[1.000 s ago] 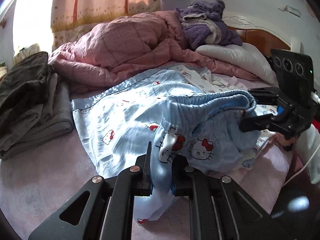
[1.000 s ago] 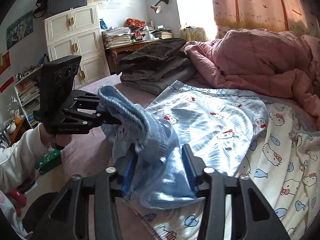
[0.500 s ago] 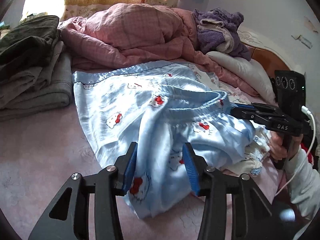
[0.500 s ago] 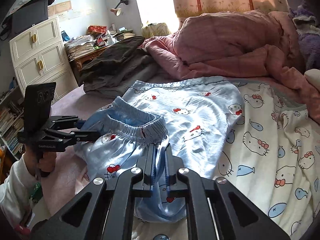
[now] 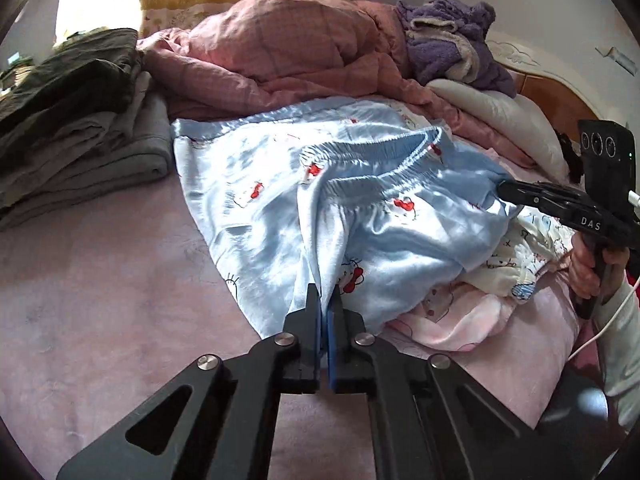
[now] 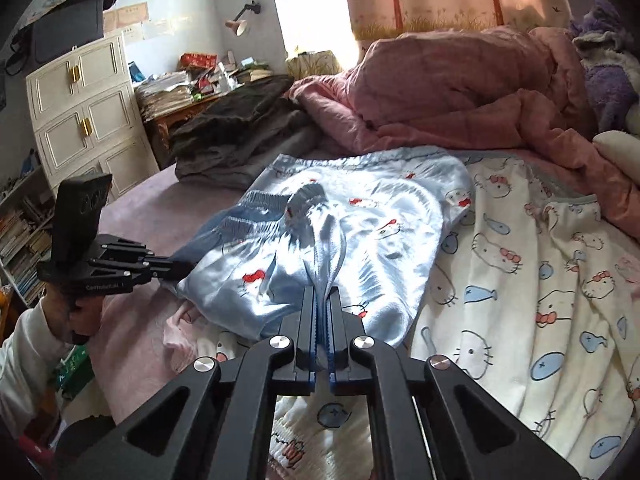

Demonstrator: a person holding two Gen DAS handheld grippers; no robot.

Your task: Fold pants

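Observation:
Light blue satin pants (image 5: 280, 200) with a Hello Kitty print lie on the pink bed, elastic waistband (image 5: 384, 160) bunched toward the middle. My left gripper (image 5: 325, 292) is shut on a fold of the pants at their near edge. My right gripper (image 6: 322, 294) is shut on another fold of the same pants (image 6: 360, 236). Each gripper also shows in the other's view, the right one (image 5: 508, 190) at the pants' right side, the left one (image 6: 184, 268) at their left side.
A pink quilt (image 5: 288, 48) is heaped at the back. Folded dark and grey clothes (image 5: 72, 128) lie at the left. A white Hello Kitty garment (image 6: 540, 280) lies right of the pants. A purple plush (image 5: 452, 44), pillow (image 5: 500, 120), white cabinet (image 6: 84, 120) and cluttered desk (image 6: 192, 84) surround the bed.
My left gripper let go, opened, then shut again on a fold at the pants' near edge. My right gripper closed on the fabric. The pants dropped from lifted to lying on the bed.

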